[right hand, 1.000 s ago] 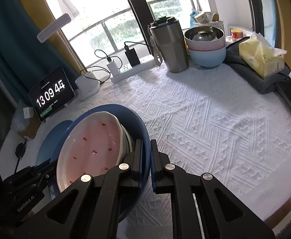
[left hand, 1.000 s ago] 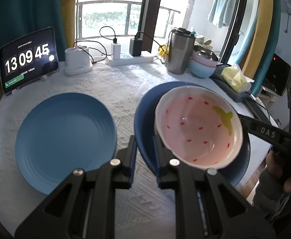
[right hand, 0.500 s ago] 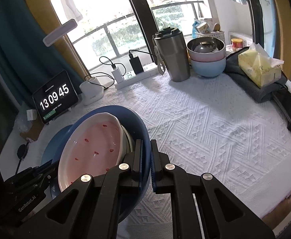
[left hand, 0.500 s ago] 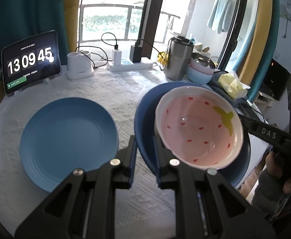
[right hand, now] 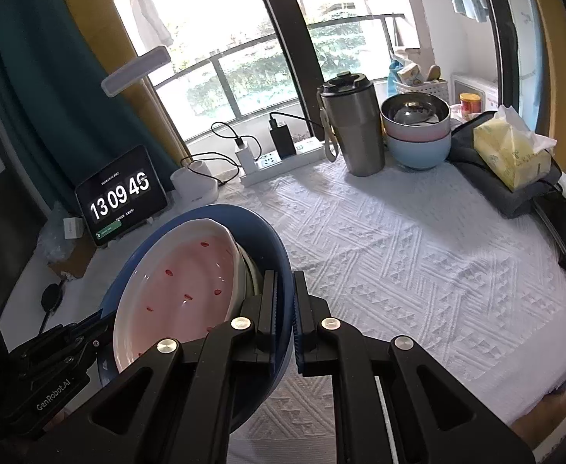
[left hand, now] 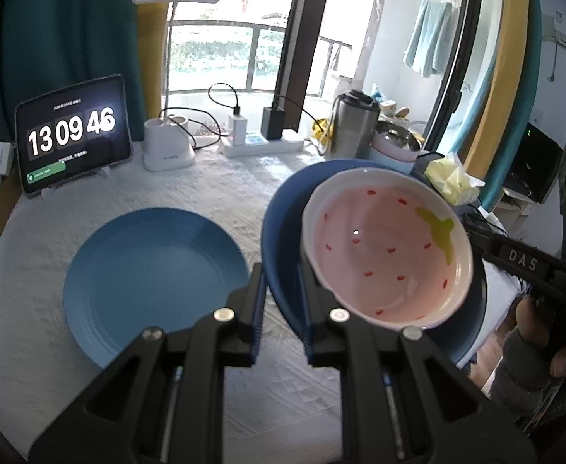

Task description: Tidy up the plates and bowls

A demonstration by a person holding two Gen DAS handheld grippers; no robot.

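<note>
A dark blue plate (left hand: 283, 228) hangs tilted above the table, carrying a pink strawberry-patterned bowl (left hand: 387, 247). My left gripper (left hand: 281, 294) is shut on the plate's near-left rim. In the right wrist view my right gripper (right hand: 284, 290) is shut on the opposite rim of the same plate (right hand: 259, 232), with the bowl (right hand: 182, 282) leaning against the plate's inner side. A lighter blue plate (left hand: 155, 278) lies flat on the white cloth to the left. The right gripper's body and a gloved hand (left hand: 530, 352) show at the right edge of the left wrist view.
At the back of the cloth-covered table (right hand: 399, 263) stand a clock tablet (right hand: 122, 197), a lamp base (left hand: 168, 145), a power strip (right hand: 283, 158), a steel tumbler (right hand: 354, 127) and stacked bowls (right hand: 416, 131). A yellow tissue pack (right hand: 511, 152) lies on dark cloth at the right.
Both grippers have risen together with the dark blue plate and bowl. The table and the light blue plate now sit lower and farther away in both views.
</note>
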